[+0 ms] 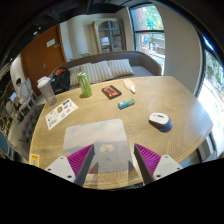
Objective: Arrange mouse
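A white and grey mouse (160, 120) lies on the round wooden table (180, 100), beyond my right finger and off to the right. A pale grey square mat (96, 138) lies flat on the table just ahead of my fingers, its near edge reaching between them. My gripper (113, 166) is open and empty above the table's near edge, with the magenta pads (80, 158) wide apart. The mouse is well clear of the mat and of both fingers.
On the far half of the table are a green bottle (84, 85), a brown flat object (111, 92), a small blue object (126, 102), a printed sheet (60, 112) and a white cup (46, 90). A grey sofa (110, 68) stands beyond.
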Demonstrator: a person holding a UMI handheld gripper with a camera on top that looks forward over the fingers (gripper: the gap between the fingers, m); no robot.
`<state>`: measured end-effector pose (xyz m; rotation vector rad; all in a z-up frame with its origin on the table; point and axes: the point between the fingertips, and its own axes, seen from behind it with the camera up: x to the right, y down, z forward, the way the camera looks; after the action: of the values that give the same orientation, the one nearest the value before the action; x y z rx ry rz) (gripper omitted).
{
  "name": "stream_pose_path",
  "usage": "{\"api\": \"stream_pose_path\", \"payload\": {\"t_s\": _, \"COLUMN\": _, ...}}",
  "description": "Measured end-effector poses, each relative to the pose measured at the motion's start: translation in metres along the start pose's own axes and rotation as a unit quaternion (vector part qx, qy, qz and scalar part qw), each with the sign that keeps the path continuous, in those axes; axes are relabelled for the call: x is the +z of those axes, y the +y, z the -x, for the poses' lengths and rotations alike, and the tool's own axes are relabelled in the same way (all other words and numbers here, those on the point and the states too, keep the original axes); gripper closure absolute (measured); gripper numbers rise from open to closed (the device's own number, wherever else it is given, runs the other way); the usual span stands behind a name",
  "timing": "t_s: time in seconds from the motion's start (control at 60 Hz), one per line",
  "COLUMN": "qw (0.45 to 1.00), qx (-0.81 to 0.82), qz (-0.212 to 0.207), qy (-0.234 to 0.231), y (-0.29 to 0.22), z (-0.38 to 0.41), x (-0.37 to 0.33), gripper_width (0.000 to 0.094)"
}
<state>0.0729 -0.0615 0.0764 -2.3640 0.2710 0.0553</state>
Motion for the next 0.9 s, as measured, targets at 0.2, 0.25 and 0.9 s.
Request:
{"api": "stream_pose_path", "payload": {"t_s": 0.2, "qw": 0.998, "qx": -0.021, "qz": -0.006, "qy": 0.053, "y": -0.002, "z": -0.061, "x": 0.02, "gripper_width": 0.0114}}
{"api": "stream_pose_path", "payload": {"t_s": 0.25, "qw": 0.998, "qx": -0.032, "qz": -0.009, "qy": 0.06, "y": -0.003, "z": -0.076, "x": 0.03, "gripper_width": 0.0114}}
{"api": "stream_pose_path", "payload": {"t_s": 0.9, "qw": 0.995, "qx": -0.067, "qz": -0.069, "qy": -0.004, "y": -0.059, "z": -0.042, "x": 0.112, "gripper_width": 0.0379}}
